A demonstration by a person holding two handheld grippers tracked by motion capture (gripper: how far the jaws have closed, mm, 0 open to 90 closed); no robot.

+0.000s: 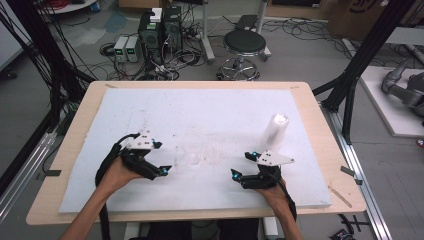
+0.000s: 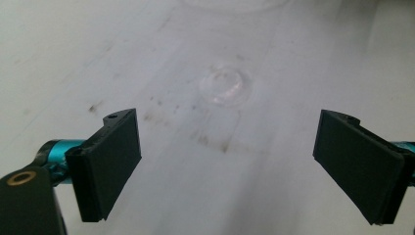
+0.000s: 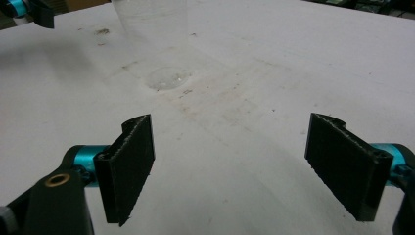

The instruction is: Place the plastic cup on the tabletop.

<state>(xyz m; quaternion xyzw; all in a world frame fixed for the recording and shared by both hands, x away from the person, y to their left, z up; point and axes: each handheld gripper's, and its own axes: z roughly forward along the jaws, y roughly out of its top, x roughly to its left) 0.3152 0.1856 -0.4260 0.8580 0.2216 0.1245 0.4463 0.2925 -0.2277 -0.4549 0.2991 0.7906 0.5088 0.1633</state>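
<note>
A clear plastic cup (image 3: 155, 34) stands upright on the white foam board (image 1: 215, 110); its round base (image 2: 226, 85) lies ahead of my left gripper's jaws. In the high view the cup (image 1: 192, 152) is a faint shape between the two grippers. My left gripper (image 1: 161, 157) rests at the front left of the board, its jaws (image 2: 225, 166) wide apart with nothing between them. My right gripper (image 1: 243, 164) sits at the front right, also open and empty (image 3: 235, 166). Just behind the right gripper rises a tall whitish translucent stack of cups (image 1: 275, 131).
The board covers most of a wooden table (image 1: 330, 150). Behind the table stand a black stool (image 1: 244, 42), computer boxes (image 1: 160, 30) and loose cables on the floor. Black frame posts (image 1: 355, 75) flank both sides of the table.
</note>
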